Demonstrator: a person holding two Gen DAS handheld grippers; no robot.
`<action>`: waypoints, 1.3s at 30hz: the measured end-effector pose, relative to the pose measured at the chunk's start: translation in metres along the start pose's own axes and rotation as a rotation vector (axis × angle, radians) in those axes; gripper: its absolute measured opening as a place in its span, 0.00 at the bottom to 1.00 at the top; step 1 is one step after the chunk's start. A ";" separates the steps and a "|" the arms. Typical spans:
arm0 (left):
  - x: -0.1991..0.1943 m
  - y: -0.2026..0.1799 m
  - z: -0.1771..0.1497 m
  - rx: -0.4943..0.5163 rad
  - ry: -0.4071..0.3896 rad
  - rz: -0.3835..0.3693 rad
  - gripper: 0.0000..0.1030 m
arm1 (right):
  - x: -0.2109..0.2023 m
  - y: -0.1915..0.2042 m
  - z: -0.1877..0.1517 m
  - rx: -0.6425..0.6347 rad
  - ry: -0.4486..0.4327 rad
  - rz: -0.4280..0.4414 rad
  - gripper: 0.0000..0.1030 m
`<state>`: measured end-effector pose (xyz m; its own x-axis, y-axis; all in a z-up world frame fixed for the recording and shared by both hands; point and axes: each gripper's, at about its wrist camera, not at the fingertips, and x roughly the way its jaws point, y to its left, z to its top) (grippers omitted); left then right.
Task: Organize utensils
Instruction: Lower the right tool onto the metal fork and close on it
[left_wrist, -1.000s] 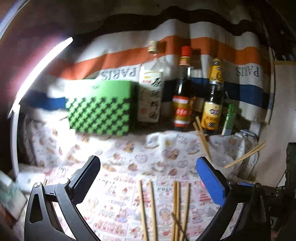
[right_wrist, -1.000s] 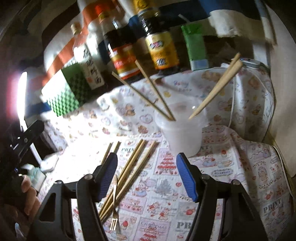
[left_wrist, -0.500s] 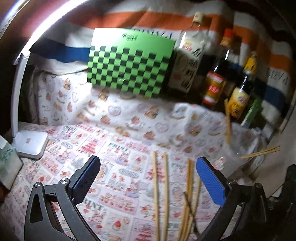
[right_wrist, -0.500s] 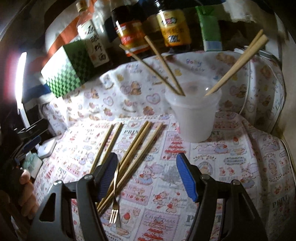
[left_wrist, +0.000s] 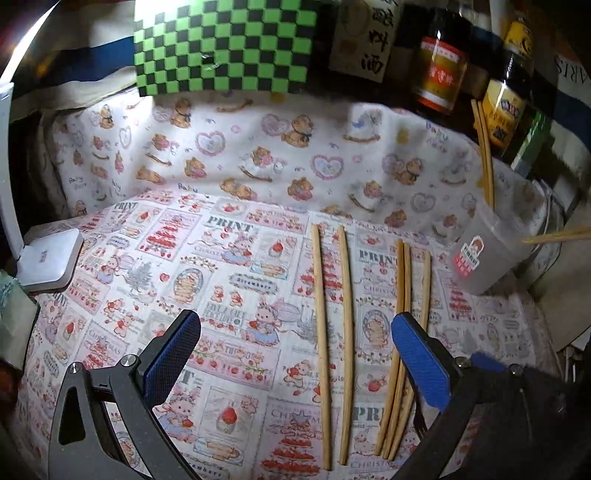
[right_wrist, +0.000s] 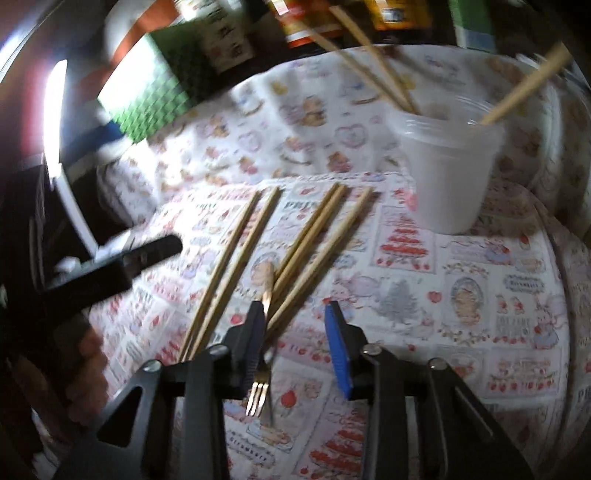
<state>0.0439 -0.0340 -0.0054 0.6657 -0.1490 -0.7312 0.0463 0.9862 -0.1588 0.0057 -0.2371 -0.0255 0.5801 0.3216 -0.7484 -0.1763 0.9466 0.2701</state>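
Several wooden chopsticks lie on the printed cloth: a pair (left_wrist: 332, 332) and a close group of three (left_wrist: 404, 295). My left gripper (left_wrist: 293, 325) hovers open above the pair, holding nothing. A translucent cup (right_wrist: 447, 184) stands at the right with chopsticks (right_wrist: 373, 62) leaning in it. A small metal fork (right_wrist: 258, 395) lies across the group of three (right_wrist: 317, 236). My right gripper (right_wrist: 295, 310) is low over it and its jaws are closing. The fork sits between them beside the left finger, and the right pad stands clear of it.
A green checked box (left_wrist: 221, 44) and sauce bottles (left_wrist: 439, 70) line the back. A white lamp base (left_wrist: 50, 258) sits at the left edge of the cloth. The hand (right_wrist: 88, 369) holding the left gripper shows in the right wrist view.
Both grippers tipped downward and sank toward the cloth. The right jaws narrowed around the fork. The left jaws kept their width.
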 end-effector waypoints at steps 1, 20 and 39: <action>-0.002 0.002 0.001 -0.013 -0.010 -0.002 1.00 | 0.003 0.005 -0.002 -0.027 0.011 0.008 0.28; -0.011 0.007 0.006 -0.034 -0.052 0.032 1.00 | 0.000 0.009 -0.009 0.053 0.146 0.025 0.11; -0.021 0.016 0.010 -0.071 -0.117 0.068 1.00 | -0.001 0.009 -0.024 0.094 0.207 -0.056 0.14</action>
<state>0.0379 -0.0145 0.0142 0.7477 -0.0689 -0.6604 -0.0519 0.9855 -0.1616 -0.0151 -0.2279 -0.0368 0.4095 0.2762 -0.8695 -0.0681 0.9597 0.2727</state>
